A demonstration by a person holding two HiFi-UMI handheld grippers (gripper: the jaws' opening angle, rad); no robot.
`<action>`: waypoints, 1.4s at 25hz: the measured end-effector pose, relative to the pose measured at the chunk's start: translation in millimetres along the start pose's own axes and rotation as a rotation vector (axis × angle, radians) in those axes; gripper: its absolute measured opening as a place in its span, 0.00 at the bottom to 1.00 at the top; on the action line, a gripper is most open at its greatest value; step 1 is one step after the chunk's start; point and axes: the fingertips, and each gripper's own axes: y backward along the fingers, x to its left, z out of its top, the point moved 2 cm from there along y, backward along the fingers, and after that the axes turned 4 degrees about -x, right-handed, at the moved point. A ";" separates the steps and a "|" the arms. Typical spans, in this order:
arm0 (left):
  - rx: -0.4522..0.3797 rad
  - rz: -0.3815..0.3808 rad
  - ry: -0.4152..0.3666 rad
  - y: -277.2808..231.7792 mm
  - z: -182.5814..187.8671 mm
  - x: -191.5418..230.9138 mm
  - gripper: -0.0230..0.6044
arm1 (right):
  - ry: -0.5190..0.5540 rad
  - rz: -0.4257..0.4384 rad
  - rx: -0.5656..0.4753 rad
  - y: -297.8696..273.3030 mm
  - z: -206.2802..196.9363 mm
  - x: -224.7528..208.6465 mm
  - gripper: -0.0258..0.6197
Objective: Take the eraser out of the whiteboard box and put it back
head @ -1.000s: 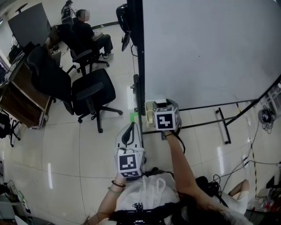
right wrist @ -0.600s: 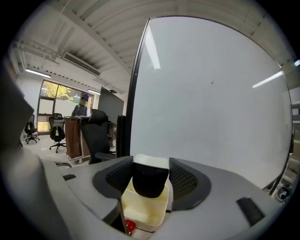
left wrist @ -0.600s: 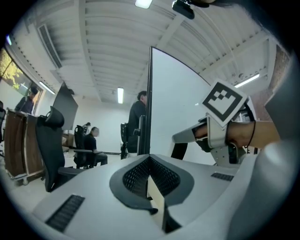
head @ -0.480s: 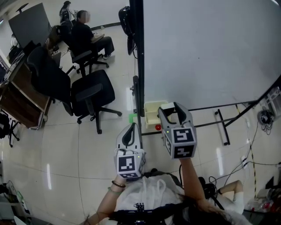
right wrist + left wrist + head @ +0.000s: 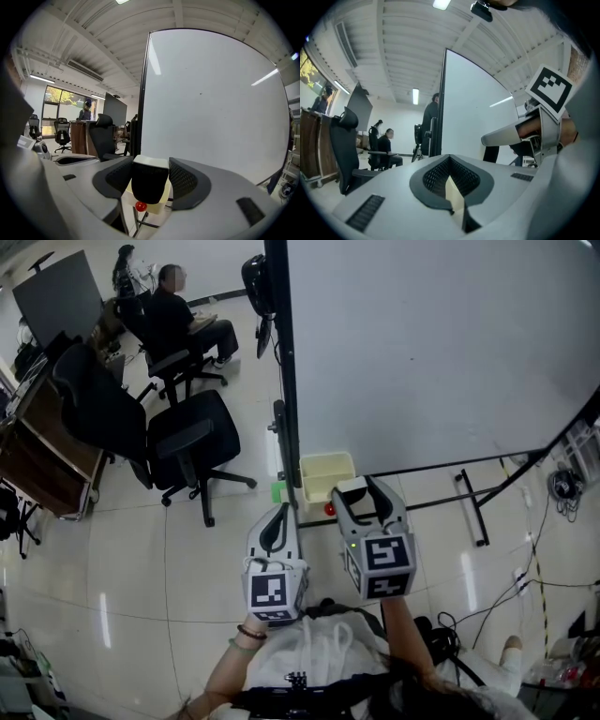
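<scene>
A cream whiteboard box (image 5: 328, 474) hangs on the whiteboard's black frame, with a red knob (image 5: 329, 509) just below it. My right gripper (image 5: 362, 493) is in front of the box and apart from it, shut on the eraser (image 5: 351, 489). In the right gripper view the eraser (image 5: 150, 180) is a black felt block with a white top, clamped between both pads above the box (image 5: 163, 199) and the knob (image 5: 140, 206). My left gripper (image 5: 277, 524) hovers to the left of the right one, shut with nothing in it (image 5: 451, 187).
The large whiteboard (image 5: 441, 343) stands on a black frame with floor legs (image 5: 473, 507). Black office chairs (image 5: 187, 442) and a seated person (image 5: 178, 315) are at the left, beside a wooden desk (image 5: 37, 456). Cables (image 5: 567, 486) lie at the right.
My right gripper has drawn back from the box toward me and risen, carrying the eraser with it. The left gripper has stayed where it was.
</scene>
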 end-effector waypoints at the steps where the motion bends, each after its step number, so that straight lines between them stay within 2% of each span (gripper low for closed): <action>1: -0.010 0.014 0.012 1.3 0.2 2.3 0.04 | 0.000 0.000 0.002 0.0 -1.3 0.0 0.43; 3: -0.034 0.023 0.029 2.6 1.4 4.0 0.04 | -0.007 0.010 0.005 -0.1 1.4 3.5 0.43; 6: -0.044 0.000 -0.002 2.1 4.5 -0.4 0.04 | -0.009 0.013 0.005 -1.6 1.6 4.6 0.43; 10: -0.037 0.019 0.022 2.5 5.5 -1.0 0.04 | -0.004 0.011 0.003 -3.7 -0.4 3.9 0.43; 16: -0.018 0.028 -0.004 4.1 -0.2 4.5 0.04 | 0.000 0.001 -0.008 -5.0 1.3 1.3 0.43; 19: -0.012 0.042 0.013 5.0 0.2 5.9 0.04 | 0.016 -0.014 -0.022 -17.7 0.1 -3.3 0.43; 21: -0.008 0.042 0.004 6.0 -1.6 7.5 0.04 | 0.024 -0.019 0.000 -33.2 -9.2 -4.5 0.43; 24: -0.008 0.060 0.017 7.3 0.9 10.8 0.04 | 0.028 -0.010 0.085 -56.6 -35.8 2.4 0.43; 27: -0.002 0.065 -0.007 9.2 -1.9 17.2 0.04 | 0.057 -0.007 0.160 -69.2 -64.5 10.5 0.43; 31: 0.003 0.085 -0.003 10.0 -3.1 24.3 0.04 | 0.087 -0.030 0.146 -76.6 -78.9 10.4 0.44; 35: -0.001 0.103 0.020 9.2 0.3 25.7 0.04 | 0.051 -0.032 0.147 -80.8 -77.9 6.0 0.46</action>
